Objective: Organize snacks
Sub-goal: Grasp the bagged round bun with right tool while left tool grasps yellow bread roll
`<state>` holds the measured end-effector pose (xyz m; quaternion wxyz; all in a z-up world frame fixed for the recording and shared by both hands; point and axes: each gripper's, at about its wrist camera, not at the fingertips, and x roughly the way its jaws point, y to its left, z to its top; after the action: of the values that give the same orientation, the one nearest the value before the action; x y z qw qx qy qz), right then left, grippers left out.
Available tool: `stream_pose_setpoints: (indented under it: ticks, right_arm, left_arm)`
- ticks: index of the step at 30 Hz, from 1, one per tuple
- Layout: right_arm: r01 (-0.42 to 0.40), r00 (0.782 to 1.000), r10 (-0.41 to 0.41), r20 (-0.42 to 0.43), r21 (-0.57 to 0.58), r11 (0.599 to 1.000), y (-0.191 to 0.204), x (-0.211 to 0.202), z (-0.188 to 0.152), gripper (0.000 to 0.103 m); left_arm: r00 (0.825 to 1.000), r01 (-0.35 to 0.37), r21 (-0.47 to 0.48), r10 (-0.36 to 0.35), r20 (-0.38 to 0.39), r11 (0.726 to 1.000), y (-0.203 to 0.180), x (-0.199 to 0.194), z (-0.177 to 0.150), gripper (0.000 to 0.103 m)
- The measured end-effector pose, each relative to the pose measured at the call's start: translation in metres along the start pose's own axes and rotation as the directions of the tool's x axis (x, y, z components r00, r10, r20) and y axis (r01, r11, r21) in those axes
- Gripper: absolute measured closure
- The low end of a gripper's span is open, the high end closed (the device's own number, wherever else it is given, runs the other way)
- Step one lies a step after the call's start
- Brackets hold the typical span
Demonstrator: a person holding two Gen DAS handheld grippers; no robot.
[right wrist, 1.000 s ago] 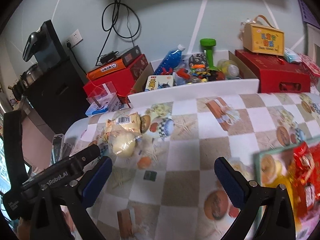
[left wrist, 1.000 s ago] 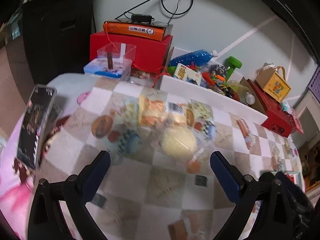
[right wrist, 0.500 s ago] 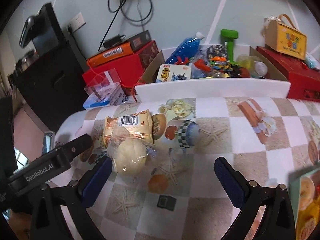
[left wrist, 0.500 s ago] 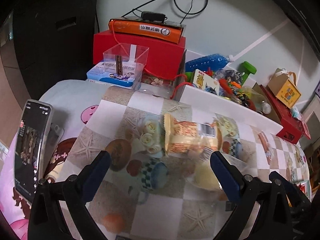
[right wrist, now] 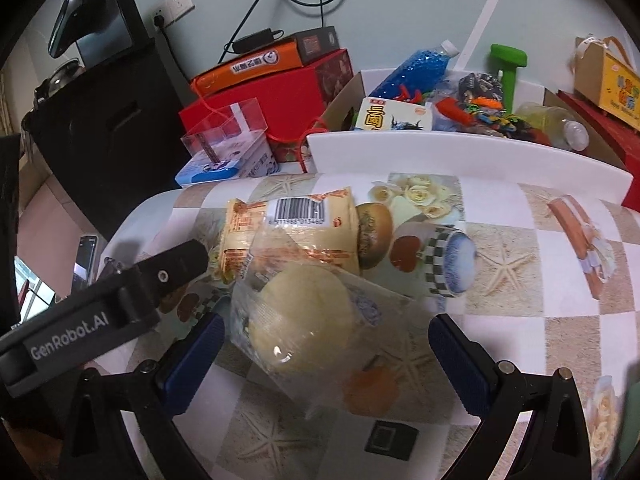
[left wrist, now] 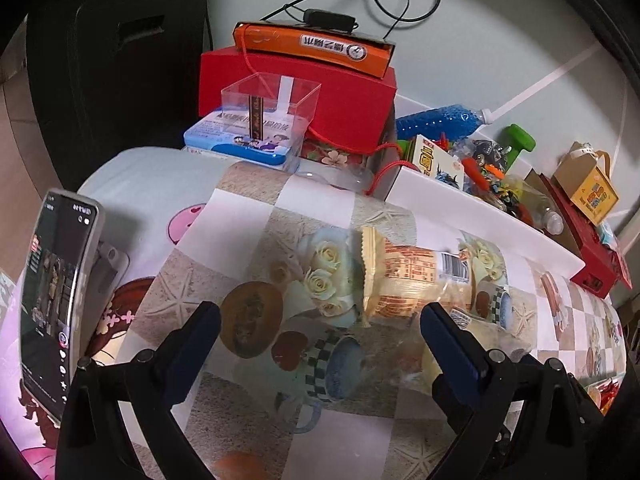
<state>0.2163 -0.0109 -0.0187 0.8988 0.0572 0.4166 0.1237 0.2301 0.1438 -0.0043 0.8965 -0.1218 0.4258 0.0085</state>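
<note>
Two wrapped snacks near the table's far left corner, just short of the white box wall (right wrist: 460, 160): an orange-printed packet (right wrist: 296, 224) and, overlapping its near edge, a clear-wrapped round bun (right wrist: 300, 320). Likely light, soft, crushable; film crinkly and slippery, so best pinched at a sealed end or taken gently across the middle. Right gripper (right wrist: 326, 344) spread wide, bun between the fingers, nothing clamped. Left gripper (left wrist: 320, 332) equally wide apart and empty. Right view: bun in full, barcode up. Left view: packet (left wrist: 404, 280) side-on, bun mostly hidden behind the right finger, plus a phone (left wrist: 56, 300) propped at the table's left edge.
</note>
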Motion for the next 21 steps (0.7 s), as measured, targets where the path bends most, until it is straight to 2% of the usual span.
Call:
stream_pose_setpoints:
  ticks: [6,15,21]
  right_arm:
    - [0.002,1.000,-0.002,-0.004,0.001,1.000,0.001,0.009,-0.001,0.000]
    - [0.018,1.000,-0.019,0.009,0.082,0.996,-0.023,0.007,-0.001,0.000]
    - [0.037,0.999,-0.037,-0.004,0.154,0.987,-0.044,0.006,-0.001,0.000]
  left_arm:
    - [1.000,-0.002,-0.020,0.002,-0.007,1.000,0.005,0.004,-0.001,0.003]
    - [1.000,0.009,-0.060,-0.009,0.005,0.998,0.011,0.003,-0.001,0.003]
    - [1.000,0.029,-0.044,-0.028,0.008,0.999,0.002,0.003,-0.001,0.003]
